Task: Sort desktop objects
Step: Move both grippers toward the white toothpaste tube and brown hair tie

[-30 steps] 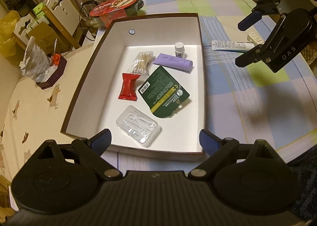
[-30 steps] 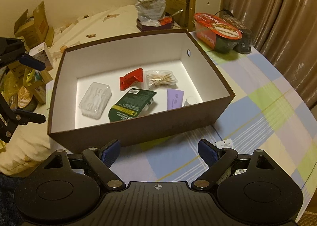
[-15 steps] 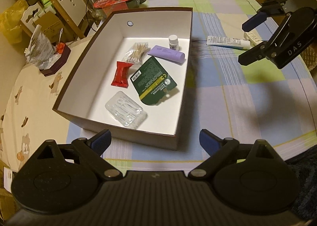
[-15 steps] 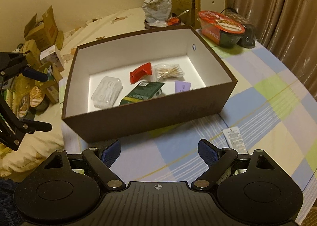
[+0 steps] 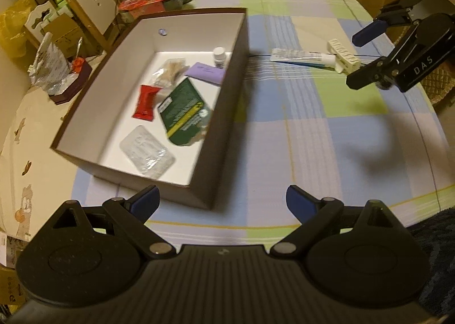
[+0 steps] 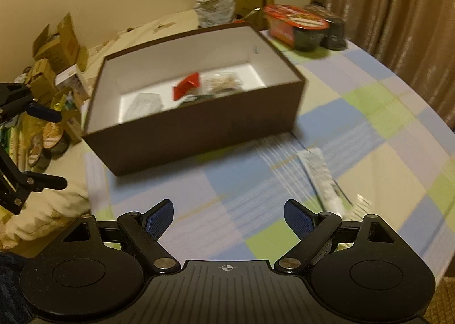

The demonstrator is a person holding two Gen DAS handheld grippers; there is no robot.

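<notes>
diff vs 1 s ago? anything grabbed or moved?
Nothing grabbed. Both cameras pulled back from the box: it shrinks and shifts left in the left wrist view, and the tube and comb come into fuller view. Left gripper and right gripper stay open and empty; box contents unchanged.
</notes>
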